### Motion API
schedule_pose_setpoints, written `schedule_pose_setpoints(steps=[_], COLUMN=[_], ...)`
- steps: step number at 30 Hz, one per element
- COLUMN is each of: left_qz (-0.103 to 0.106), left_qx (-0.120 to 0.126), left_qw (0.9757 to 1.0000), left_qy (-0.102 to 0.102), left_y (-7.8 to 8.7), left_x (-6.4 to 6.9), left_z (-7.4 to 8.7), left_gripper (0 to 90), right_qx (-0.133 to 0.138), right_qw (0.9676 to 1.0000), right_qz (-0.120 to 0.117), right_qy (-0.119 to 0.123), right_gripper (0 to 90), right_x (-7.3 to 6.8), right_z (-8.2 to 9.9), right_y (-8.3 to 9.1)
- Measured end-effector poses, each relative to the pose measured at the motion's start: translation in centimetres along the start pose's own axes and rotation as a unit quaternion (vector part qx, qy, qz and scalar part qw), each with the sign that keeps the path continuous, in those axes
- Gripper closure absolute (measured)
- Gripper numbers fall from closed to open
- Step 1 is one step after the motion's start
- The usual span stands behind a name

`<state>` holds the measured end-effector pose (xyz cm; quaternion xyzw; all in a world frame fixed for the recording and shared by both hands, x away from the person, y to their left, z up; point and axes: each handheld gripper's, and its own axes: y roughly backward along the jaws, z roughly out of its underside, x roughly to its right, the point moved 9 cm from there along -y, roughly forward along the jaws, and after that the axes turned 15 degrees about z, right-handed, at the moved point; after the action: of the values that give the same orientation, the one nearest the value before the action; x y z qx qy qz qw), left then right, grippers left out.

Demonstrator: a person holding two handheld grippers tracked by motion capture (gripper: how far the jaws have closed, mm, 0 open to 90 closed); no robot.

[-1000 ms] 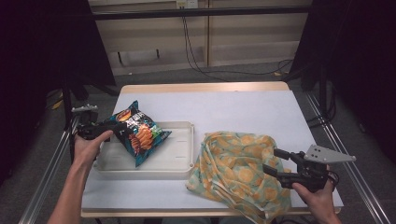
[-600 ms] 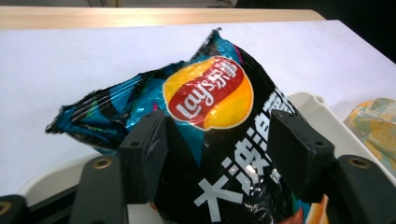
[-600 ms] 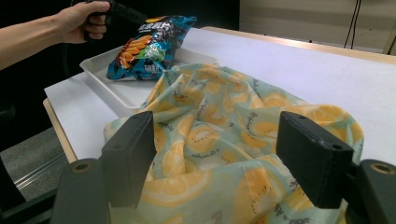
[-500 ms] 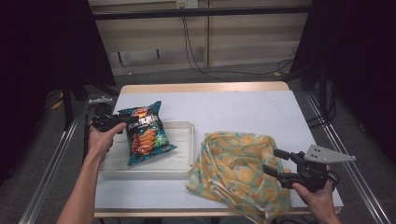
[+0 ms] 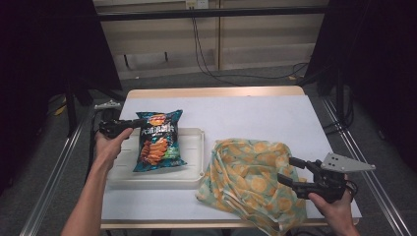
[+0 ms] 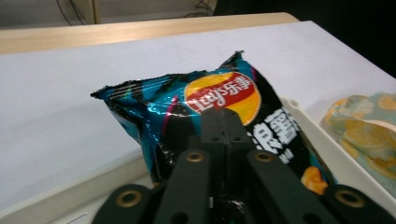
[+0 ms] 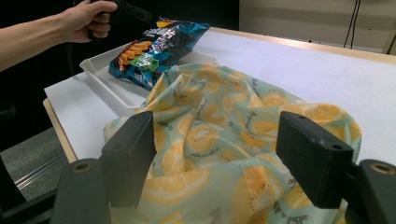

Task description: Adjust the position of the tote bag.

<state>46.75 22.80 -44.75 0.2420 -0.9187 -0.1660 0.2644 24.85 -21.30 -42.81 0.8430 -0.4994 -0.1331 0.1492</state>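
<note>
One glossy teal chip bag [image 5: 158, 140], crinkled, lies on the tray [image 5: 189, 174], its edge pinched by the left gripper [image 5: 140, 122]

We see the chip bag [image 5: 158, 140]: teal and black, orange chips printed, red-yellow logo near the top. It's sealed and puffy, pinched at its top-left corner, tilted with the lower end in the white tray [image 5: 189, 174] and the top past the tray's far rim.

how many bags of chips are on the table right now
1: the chip bag lies partly in the white tray, its top edge pinched by the left gripper. The cloth might hide more.
</note>
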Motion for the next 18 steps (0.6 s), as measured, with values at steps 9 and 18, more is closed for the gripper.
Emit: schedule_pose_setpoints(steps=[9,18], left_qz=[0.046,0.092], left_qx=[-0.056,-0.166], left_qw=[0.9966,0.9798], left_qy=[-0.039,-0.064], left_y=[0.4,-0.3], left_x=[5.0,8.4], left_z=[2.9,7.8], left_gripper=[90.0,90.0], right_qx=[0.001,0.0], right_qw=[1.0,1.0], right_qz=[0.001,0.005], right_qy=[-0.005,-0.005], right_gripper=[28.0,28.0], right_x=[0.2,0.2], right_z=[-0.2,0.0], right_y=[-0.2,0.0])
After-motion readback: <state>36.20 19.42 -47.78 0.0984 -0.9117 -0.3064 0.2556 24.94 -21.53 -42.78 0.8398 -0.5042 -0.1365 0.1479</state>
